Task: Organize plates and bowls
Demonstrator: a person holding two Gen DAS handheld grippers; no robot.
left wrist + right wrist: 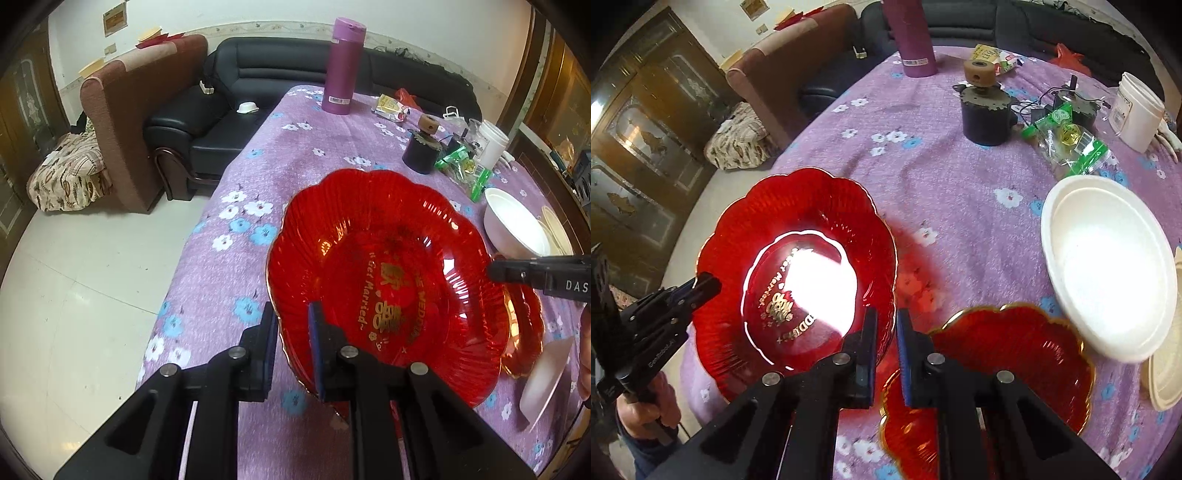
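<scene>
A red scalloped plate with gold lettering (pixel 388 266) is held tilted above the purple flowered tablecloth (pixel 258 147). My left gripper (pixel 293 347) is shut on its near rim. My right gripper (pixel 886 339) is shut on the opposite rim of the same plate (pixel 798 266); its fingers show in the left wrist view (pixel 517 273). A second red plate (pixel 1008 369) lies on the cloth under the right gripper. A white bowl (pixel 1108 269) sits to the right, also in the left wrist view (pixel 513 229).
A purple flask (pixel 341 66), a dark round device (pixel 986 118), green-wrapped packets (pixel 1067 147) and a white jar (pixel 1137 110) stand at the far side. A cream lid (pixel 1167 369) lies at the right edge. A white dish (pixel 546 380) lies near right. Sofas stand left of the table.
</scene>
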